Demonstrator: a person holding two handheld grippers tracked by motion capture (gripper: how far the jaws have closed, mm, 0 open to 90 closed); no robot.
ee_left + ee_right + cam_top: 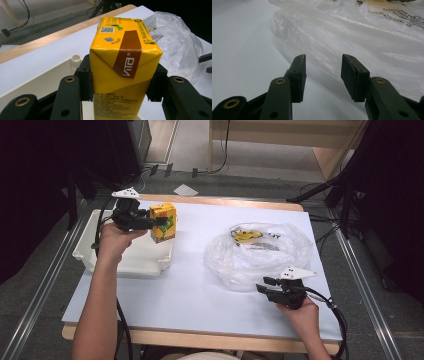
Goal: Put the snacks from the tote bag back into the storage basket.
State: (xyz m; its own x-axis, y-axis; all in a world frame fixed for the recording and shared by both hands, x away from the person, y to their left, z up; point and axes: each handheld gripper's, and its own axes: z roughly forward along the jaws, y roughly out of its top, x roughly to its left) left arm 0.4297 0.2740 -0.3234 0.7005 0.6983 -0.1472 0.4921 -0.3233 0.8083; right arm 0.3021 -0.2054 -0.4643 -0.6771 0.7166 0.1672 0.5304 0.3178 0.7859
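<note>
Right now my left gripper [159, 222] is clamped on the yellow juice carton [163, 222], both pads pressed flat on its two opposite side walls just below the folded top. Carton is upright, long axis vertical, top flap with the brown strip facing up, lifted over the right end of the white tray [100, 254]. Can't see anything lying in the tray. Clear plastic bag [260, 252] sits on the white table sheet [195, 290], well right of the carton; something yellow with black print is inside it near the far side, can't make out what. My right gripper [265, 285] rests low near the bag's near edge, jaws apart with nothing between them, pointing at the bag's crumpled plastic
</note>
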